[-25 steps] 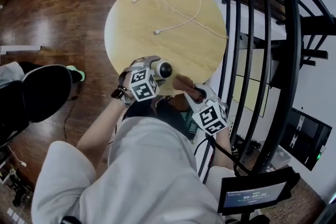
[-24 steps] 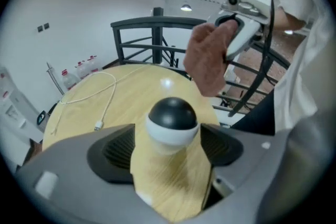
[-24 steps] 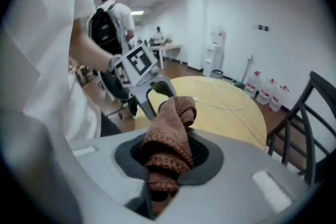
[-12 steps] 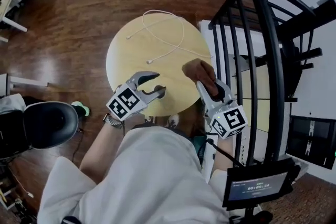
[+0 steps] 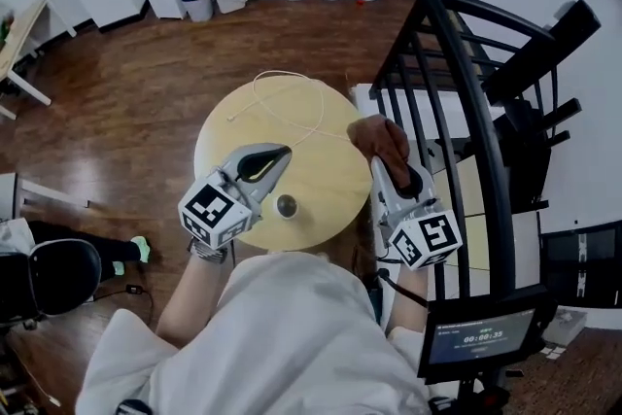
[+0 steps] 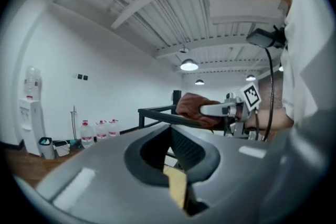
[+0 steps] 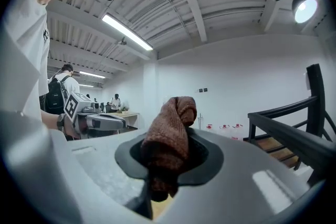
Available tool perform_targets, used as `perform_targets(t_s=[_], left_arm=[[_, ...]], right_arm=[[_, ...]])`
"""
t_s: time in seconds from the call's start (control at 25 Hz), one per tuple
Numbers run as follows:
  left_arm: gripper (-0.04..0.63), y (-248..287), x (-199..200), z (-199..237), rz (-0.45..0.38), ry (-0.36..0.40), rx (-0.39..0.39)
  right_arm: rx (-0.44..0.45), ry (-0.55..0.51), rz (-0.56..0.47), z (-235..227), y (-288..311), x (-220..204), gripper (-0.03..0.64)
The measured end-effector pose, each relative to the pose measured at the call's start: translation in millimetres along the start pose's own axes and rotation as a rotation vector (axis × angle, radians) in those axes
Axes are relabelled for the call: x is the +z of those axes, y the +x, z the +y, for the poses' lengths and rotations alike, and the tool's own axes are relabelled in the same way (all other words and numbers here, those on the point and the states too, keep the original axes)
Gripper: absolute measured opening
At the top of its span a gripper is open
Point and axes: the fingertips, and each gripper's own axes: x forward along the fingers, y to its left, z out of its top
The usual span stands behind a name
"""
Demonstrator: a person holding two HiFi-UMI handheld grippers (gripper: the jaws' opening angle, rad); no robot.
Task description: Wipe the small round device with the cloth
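Your left tool [image 5: 277, 156] hangs over the left part of the round tabletop [image 5: 330, 185], clenched tight with nothing in it. The small round device [image 5: 286, 205] sits on the tabletop near the front edge, just right of that tool, and neither tool touches it. Further right, your right tool [image 5: 391, 172] grasps the brown cloth [image 5: 381, 139], which bunches out past its tips over the tabletop's right rim.
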Motion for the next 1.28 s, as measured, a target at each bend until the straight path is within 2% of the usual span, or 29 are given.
perform_targets(t_s=[0.16, 0.28, 0.56, 0.72, 0.84, 1.0, 1.04, 1.08, 1.16, 1.28], left_arm=[[0.002, -5.7, 11.9, 9.3, -0.076, 0.015, 0.059], [0.002, -8.8, 22.0, 10.2, -0.115, 0.063, 0.056], [0.003, -20.9, 16.0, 3.7, -0.063, 0.093, -0.008], [0.002, -30.3, -13.9, -12.7, -0.005, 0.106, -0.068], [0.002, -38.4, -23.0, -12.8, 0.025, 0.114, -0.071], [0.000, -43.9, -22.2, -38.2, 0.042, 0.246, -0.130], [0.000, -45.0, -21.3, -43.7, 0.038, 0.255, -0.147], [-0.005, -46.4, -18.7, -48.2, 0.025, 0.238, -0.158], [-0.010, -49.8, -9.1, -56.0, -0.015, 0.157, -0.155], [0.002, -67.9, 9.0, -68.6, -0.091, 0.084, -0.058]], right_arm=[[0.003, -0.021, 0.001, -1.7, 5.9, 1.6, 0.084], [-0.004, -0.052, -0.003, -0.5, 9.6, 7.7, 0.084], [-0.019, -0.053, 0.056, 23.6, 0.2, 4.0, 0.084], [-0.058, 0.023, 0.078, 42.3, -25.3, -14.0, 0.084], [-0.084, 0.078, 0.082, 56.3, -34.8, -23.2, 0.084], [-0.054, 0.096, 0.051, 65.1, -42.2, -20.2, 0.084], [-0.053, 0.103, 0.045, 65.0, -40.5, -19.2, 0.084], [-0.049, 0.111, 0.040, 65.2, -38.2, -18.7, 0.084], [-0.016, 0.116, 0.022, 68.3, -36.5, -18.6, 0.084], [0.056, 0.116, -0.004, 84.5, -52.1, -17.4, 0.084]])
